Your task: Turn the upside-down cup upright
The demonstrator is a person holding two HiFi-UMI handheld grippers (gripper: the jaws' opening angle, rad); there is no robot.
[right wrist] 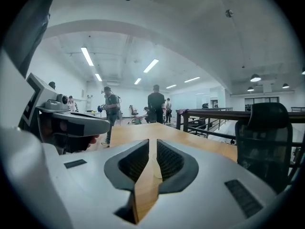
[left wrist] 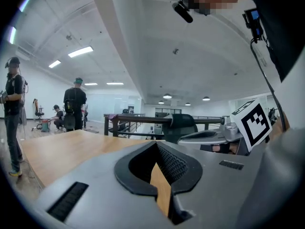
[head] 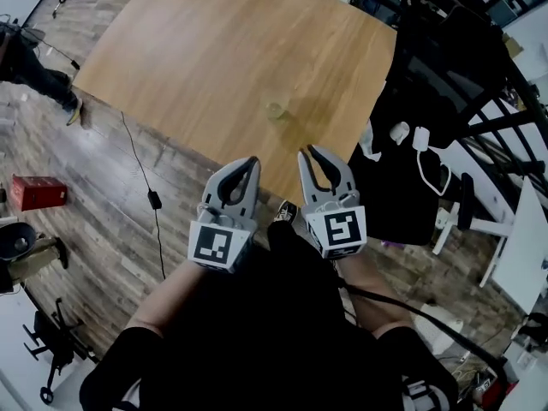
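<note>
With the left gripper [head: 251,162] and right gripper [head: 308,152] both closed and empty, the cup [head: 276,110] sits on the table [head: 197,50] just ahead between them, seemingly light, thin, slippery clear plastic, best pinched gently across its sidewall.

Showing the desk [head: 214,50] as smooth pale wood, satin rather than glossy. Reading the cup [head: 276,110] as clear and faintly shiny, not telling plastic from glass. Seeing matt grey plastic shells and black ribbed pads [left wrist: 172,163] on the left tool [head: 251,161] and right tool [head: 306,152]. Finding the floor [head: 111,221] planks dull, grainy.
</note>
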